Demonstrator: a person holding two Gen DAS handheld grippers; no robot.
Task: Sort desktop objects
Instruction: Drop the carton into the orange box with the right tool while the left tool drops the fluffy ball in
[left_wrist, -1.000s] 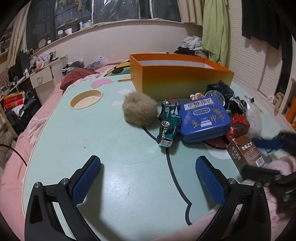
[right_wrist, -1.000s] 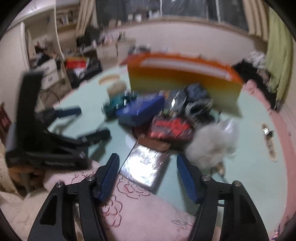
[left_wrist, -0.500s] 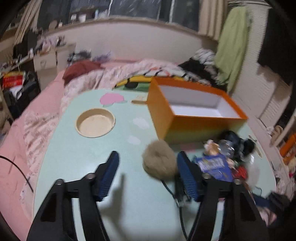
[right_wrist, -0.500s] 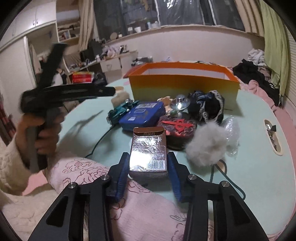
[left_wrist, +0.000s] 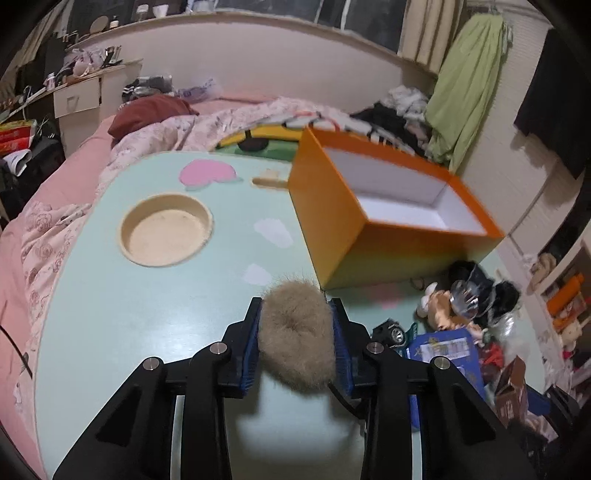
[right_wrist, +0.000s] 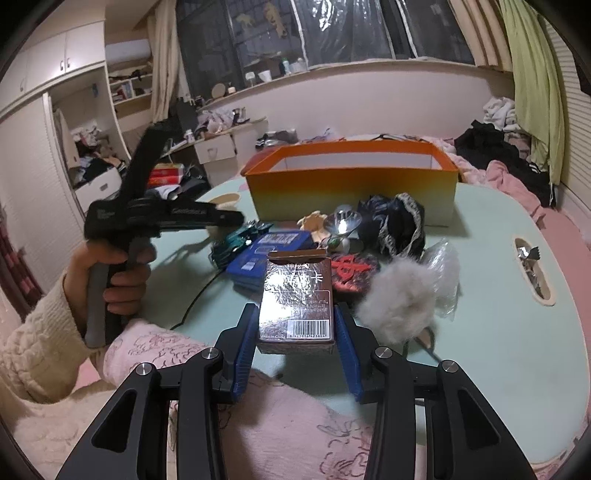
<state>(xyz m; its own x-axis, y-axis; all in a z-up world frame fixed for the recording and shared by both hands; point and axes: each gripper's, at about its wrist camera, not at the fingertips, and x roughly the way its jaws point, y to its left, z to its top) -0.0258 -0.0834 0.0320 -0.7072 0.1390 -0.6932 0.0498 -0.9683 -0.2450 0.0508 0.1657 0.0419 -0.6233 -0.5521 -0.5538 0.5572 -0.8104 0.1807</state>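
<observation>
My left gripper (left_wrist: 295, 314) has its blue pads pressed on a brown fur ball (left_wrist: 295, 343), jaws still closing, just above the pale green table (left_wrist: 110, 295). An open orange box (left_wrist: 388, 236), white inside and empty, stands just beyond it to the right. My right gripper (right_wrist: 296, 314) is shut on a brown carton (right_wrist: 297, 291) with a barcode, held over the table's near edge. In the right wrist view a hand (right_wrist: 114, 273) holds the left gripper's tool at the left, and the orange box (right_wrist: 351, 184) sits behind the pile.
Between the carton and the box lie a blue tin (right_wrist: 266, 251), a green toy car (right_wrist: 236, 240), a red disc (right_wrist: 351, 269), black cloth (right_wrist: 395, 221) and a white fur ball (right_wrist: 399, 299). A round recess (left_wrist: 166, 230) is sunk in the table's left part. Pink bedding surrounds the table.
My left gripper moved forward to the brown fur ball and closed on it. My right gripper closed on the brown carton and raised it a little.
</observation>
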